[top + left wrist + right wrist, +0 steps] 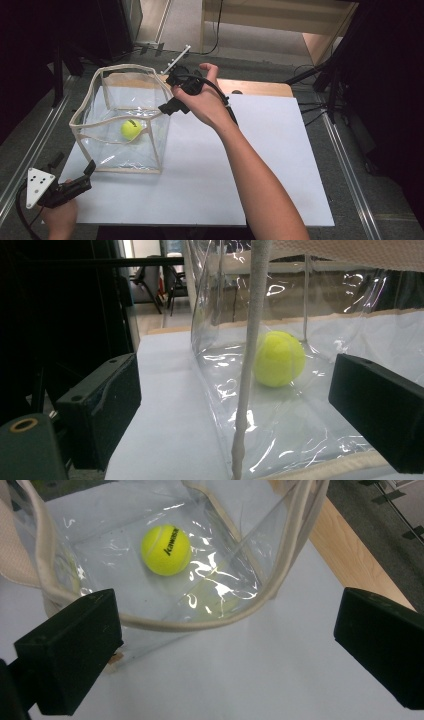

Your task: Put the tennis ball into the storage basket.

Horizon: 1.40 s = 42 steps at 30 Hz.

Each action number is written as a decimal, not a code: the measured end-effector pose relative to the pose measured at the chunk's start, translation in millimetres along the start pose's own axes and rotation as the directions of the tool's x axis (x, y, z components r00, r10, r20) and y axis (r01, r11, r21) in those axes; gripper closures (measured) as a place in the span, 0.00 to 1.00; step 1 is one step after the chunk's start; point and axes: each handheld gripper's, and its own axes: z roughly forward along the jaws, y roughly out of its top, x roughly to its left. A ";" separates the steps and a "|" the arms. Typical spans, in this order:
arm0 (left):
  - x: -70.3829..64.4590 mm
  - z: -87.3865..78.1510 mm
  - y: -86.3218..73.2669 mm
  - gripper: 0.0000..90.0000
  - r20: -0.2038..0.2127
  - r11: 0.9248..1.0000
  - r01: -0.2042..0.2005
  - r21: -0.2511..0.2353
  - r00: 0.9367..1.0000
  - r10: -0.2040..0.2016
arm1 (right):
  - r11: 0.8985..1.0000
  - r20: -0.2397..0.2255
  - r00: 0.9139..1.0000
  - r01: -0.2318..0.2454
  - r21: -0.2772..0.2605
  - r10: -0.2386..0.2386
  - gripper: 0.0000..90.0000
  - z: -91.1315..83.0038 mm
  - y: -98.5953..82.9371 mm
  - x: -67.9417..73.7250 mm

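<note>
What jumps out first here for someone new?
A bright yellow tennis ball lying on the floor of a clear plastic bag with cream trim, at the left of the white table. The right gripper hangs over the bag's rim, jaws open; the left gripper waits at the near corner, also open.

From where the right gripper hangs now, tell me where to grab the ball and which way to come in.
Grip the ball across its middle, coming straight down through the bag's open top. It lies loose on the bag floor with clear walls on every side, and the right gripper hangs open above the rim.
</note>
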 end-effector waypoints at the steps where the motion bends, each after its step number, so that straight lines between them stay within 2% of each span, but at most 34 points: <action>1: 0.0 0.1 -0.1 0.08 0.000 1.000 0.000 -0.002 1.000 0.000 | 1.000 0.003 1.000 -0.006 0.004 0.006 0.00 0.0 -2.0 0.0; 14: 0.0 0.0 0.0 0.08 0.002 1.000 -0.002 0.001 1.000 0.002 | 1.000 0.006 1.000 -0.020 0.015 0.019 0.00 6.9 -26.5 -2.0; 21: 0.0 -0.3 0.0 0.08 0.001 1.000 -0.007 0.004 1.000 0.007 | 1.000 0.010 1.000 -0.023 0.021 0.023 0.00 14.9 -42.0 2.4; 35: -0.9 0.2 -0.3 0.08 0.003 1.000 -0.002 -0.003 1.000 0.002 | 0.999 0.016 0.999 -0.052 0.006 0.052 0.00 25.9 -69.2 7.5; 42: -0.7 0.0 -0.3 0.08 0.003 1.000 -0.006 -0.001 1.000 0.006 | 0.999 0.020 0.998 -0.051 -0.006 0.051 0.00 29.0 -81.9 9.4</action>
